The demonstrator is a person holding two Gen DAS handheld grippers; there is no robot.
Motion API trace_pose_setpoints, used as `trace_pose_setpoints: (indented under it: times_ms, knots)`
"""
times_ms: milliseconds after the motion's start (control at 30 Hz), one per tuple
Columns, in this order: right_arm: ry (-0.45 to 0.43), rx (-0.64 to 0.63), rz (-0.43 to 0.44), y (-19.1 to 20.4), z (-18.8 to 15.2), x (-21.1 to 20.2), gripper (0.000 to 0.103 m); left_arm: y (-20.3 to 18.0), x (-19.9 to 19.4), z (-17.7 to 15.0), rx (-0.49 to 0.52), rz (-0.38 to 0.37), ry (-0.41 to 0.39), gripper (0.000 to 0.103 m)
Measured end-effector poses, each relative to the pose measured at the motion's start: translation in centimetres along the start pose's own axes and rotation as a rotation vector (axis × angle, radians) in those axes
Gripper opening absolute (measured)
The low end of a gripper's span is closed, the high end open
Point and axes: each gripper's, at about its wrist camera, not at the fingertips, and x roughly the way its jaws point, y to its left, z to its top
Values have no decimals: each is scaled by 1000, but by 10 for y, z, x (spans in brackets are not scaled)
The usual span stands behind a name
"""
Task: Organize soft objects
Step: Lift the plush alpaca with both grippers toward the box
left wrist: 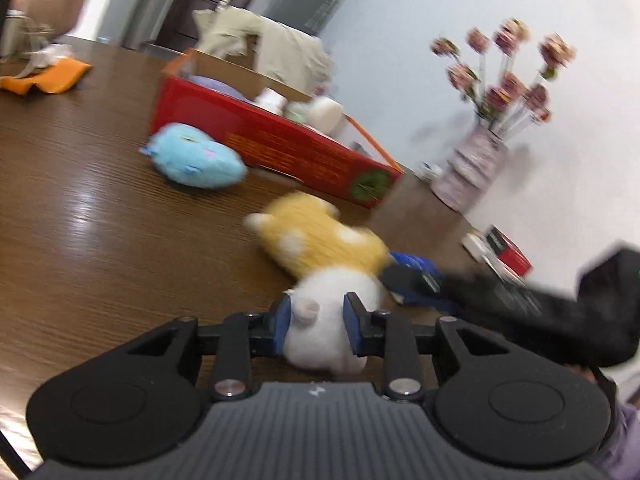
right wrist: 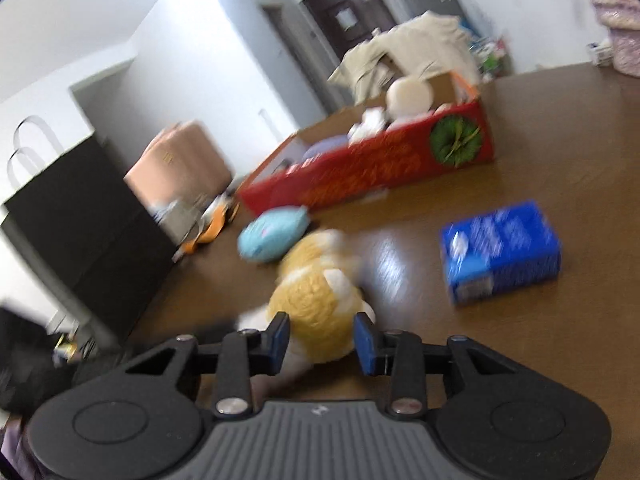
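Plush dog (left wrist: 320,240): light, squashy. Left gripper (left wrist: 316,320) clenched on the white end, right gripper (right wrist: 322,338) on the orange body (fabric dents; grip deep).

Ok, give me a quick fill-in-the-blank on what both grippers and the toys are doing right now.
1. Both grippers hold the same toy, the yellow and ____ plush.
2. The left gripper grips its ____ end.
3. The light blue plush lies on the table beside the ____ box.
4. In the right wrist view, a ____ carton sits right of the right gripper.

Missing words: white; white; red; blue
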Motion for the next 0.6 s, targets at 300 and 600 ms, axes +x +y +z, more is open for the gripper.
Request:
trace_pose_setpoints:
  times_ms: [300,600]
  knots:
    - [-66,-70,-64,5,13,-9,60,17,-10,33,-8,61,-128,58]
    - [-69,-73,-104,16,0,23,57,42,64,58,-42,-29,19,56]
